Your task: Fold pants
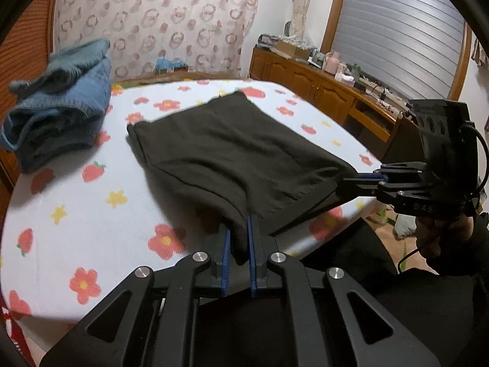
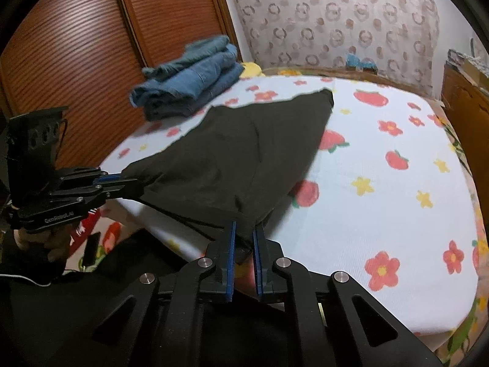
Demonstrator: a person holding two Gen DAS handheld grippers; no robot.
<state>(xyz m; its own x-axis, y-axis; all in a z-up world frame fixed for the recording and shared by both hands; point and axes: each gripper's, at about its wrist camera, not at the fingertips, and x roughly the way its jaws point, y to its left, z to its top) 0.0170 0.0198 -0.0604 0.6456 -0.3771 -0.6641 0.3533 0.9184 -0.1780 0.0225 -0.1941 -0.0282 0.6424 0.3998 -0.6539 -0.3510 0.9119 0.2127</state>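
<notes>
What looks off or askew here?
Little. The denim pile at the bed's far corner is loosely stacked, top piece rumpled. The black pants hang evenly between left tool and right tool.

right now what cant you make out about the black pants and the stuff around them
- Underside of the black pants: hidden by their own top layer in both views, so the layer count is unclear.
- Pinched corners: covered by the left gripper and right gripper.
- Folded jeans: blurred in both views; number of garments unclear.
- Clutter on the wooden cabinet: too small in the left wrist view.
</notes>
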